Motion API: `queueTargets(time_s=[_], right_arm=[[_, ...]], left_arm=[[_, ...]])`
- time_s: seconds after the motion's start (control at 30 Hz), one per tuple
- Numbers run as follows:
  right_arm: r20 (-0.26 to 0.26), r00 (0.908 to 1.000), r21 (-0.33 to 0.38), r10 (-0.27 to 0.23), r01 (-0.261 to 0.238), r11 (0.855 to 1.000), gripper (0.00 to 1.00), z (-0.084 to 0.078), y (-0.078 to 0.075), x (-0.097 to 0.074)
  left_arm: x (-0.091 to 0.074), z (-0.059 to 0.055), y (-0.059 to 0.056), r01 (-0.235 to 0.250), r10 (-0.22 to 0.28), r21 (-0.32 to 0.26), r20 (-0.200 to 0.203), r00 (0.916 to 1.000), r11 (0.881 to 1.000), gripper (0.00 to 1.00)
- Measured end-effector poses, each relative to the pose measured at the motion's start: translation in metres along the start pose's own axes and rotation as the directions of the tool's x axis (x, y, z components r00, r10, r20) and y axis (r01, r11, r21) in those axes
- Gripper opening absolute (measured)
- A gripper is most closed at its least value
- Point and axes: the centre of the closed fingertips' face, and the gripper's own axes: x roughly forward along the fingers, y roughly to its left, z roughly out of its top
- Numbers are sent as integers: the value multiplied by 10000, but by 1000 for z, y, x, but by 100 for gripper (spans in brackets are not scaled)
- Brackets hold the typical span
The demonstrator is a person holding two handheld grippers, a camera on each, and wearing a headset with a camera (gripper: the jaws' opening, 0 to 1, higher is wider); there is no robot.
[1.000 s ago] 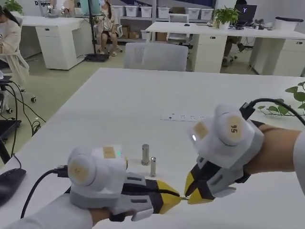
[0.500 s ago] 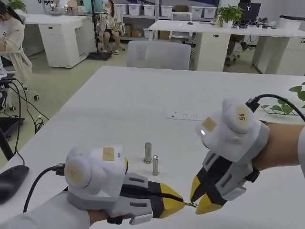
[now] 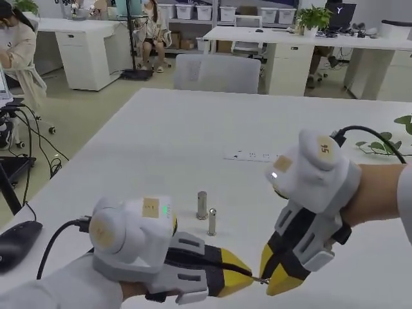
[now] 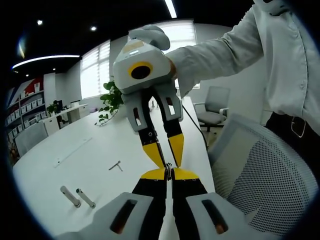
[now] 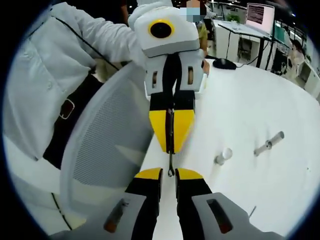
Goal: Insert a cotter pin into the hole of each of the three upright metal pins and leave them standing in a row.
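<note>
A thin cotter pin [image 3: 260,279] hangs between the two grippers near the table's front edge. My left gripper [image 3: 248,276] is shut on one end of it [image 4: 169,171]. My right gripper [image 3: 269,284] points down at it from the right, and its jaws are nearly together around the pin's looped end [image 5: 171,172]. Two upright metal pins [image 3: 202,205] [image 3: 212,221] stand close together just beyond the left gripper. In the left gripper view they show at the lower left [image 4: 70,196] [image 4: 86,198]. In the right gripper view they are at the right [image 5: 223,156] [image 5: 268,144].
A spare cotter pin [image 4: 116,165] lies on the white table [image 3: 161,148]. A white power strip [image 3: 251,156] lies farther back, and plant leaves [image 3: 389,145] reach in at the right edge. A grey chair [image 3: 217,73] stands at the far side.
Both grippers have sunk toward the table's front edge with the cotter pin. The right gripper has tipped more upright and its jaws have drawn in on the pin's end.
</note>
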Motion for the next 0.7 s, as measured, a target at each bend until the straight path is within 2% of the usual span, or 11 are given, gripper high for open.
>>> queueTargets(time_s=[0.37, 0.7], right_arm=[[25, 9991, 284, 417, -418, 9987, 8, -2, 4, 0], [-113, 9993, 132, 348, -347, 9993, 8, -2, 4, 0]], left_arm=[[2, -1, -5, 257, -252, 361, -161, 9996, 9990, 0], [2, -4, -4, 227, -219, 314, -271, 9994, 9992, 0]])
